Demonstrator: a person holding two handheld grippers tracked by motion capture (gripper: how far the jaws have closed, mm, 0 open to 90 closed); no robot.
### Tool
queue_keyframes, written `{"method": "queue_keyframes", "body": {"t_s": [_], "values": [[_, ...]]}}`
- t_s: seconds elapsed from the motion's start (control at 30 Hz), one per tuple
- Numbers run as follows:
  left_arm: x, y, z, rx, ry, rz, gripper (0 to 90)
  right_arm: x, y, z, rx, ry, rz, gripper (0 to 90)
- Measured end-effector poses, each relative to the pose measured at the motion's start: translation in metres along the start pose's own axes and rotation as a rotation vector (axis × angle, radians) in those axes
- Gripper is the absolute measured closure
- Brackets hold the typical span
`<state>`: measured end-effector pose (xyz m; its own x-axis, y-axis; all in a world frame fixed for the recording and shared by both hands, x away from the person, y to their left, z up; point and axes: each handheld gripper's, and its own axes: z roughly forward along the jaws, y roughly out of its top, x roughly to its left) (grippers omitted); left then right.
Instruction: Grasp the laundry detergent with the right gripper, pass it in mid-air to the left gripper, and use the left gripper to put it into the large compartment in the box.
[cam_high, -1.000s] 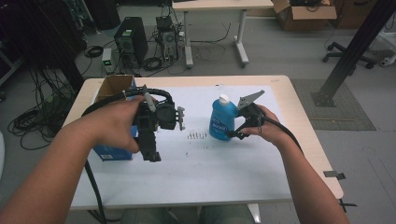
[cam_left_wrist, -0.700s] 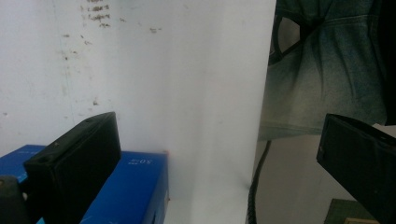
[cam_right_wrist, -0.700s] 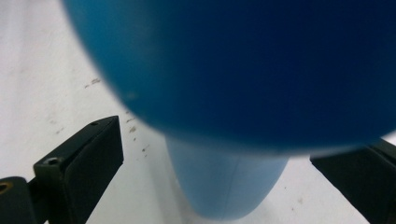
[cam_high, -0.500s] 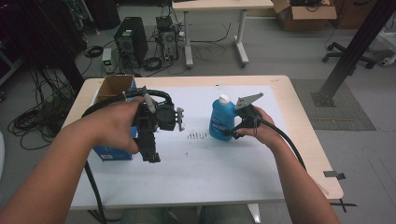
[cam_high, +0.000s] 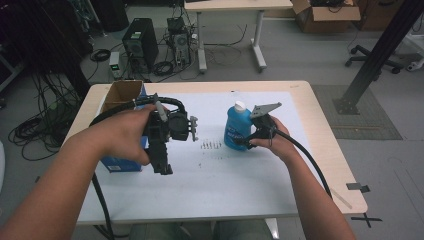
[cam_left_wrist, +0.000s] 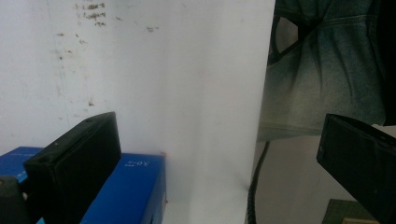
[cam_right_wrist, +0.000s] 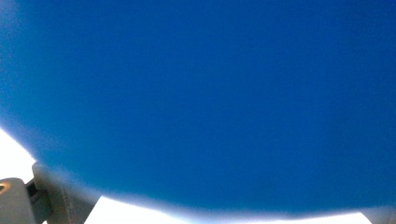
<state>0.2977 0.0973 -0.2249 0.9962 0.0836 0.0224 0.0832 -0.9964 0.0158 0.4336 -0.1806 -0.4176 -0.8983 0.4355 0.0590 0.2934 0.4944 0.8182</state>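
My right tongs (cam_high: 246, 141) sit hard against the upright blue plastic bottle with the white cap (cam_high: 237, 127), which stands just at their nine o'clock in the high view. In the right gripper view the bottle's blue wall (cam_right_wrist: 201, 98) is so close that it blurs, and the jaws themselves are hidden there, so I cannot tell whether they pinch it or merely touch it. The right hand (cam_high: 272, 140) wraps the gripper body, its grey three-cornered plate at twelve o'clock above it.

My left tongs (cam_left_wrist: 219, 163) are spread wide and hold nothing; between the jaws I see the white paper sheet (cam_left_wrist: 187, 93) over the pale wooden counter (cam_high: 320, 125). In the high view these tongs (cam_high: 162, 162) hang above the counter, pointing toward six o'clock, well apart from the bottle, which lies at their three o'clock. A blue cardboard box (cam_high: 120, 162) lies just beside them at nine o'clock, its corner (cam_left_wrist: 135, 186) next to one jaw.
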Motion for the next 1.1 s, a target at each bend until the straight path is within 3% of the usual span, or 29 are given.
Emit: {"method": "queue_keyframes", "body": {"t_s": [0.17,1.1], "values": [[0.0004,-0.0006,0.0009,0.000,0.000,-0.002,0.2,0.0011,-0.0005,-0.0003,-0.016,-0.027,0.000,6.5],[0.0017,0.0007,0.0018,-0.003,-0.001,-0.003,0.2,0.0053,-0.0060,-0.0012,-0.095,-0.048,-0.029,26.8]]}}
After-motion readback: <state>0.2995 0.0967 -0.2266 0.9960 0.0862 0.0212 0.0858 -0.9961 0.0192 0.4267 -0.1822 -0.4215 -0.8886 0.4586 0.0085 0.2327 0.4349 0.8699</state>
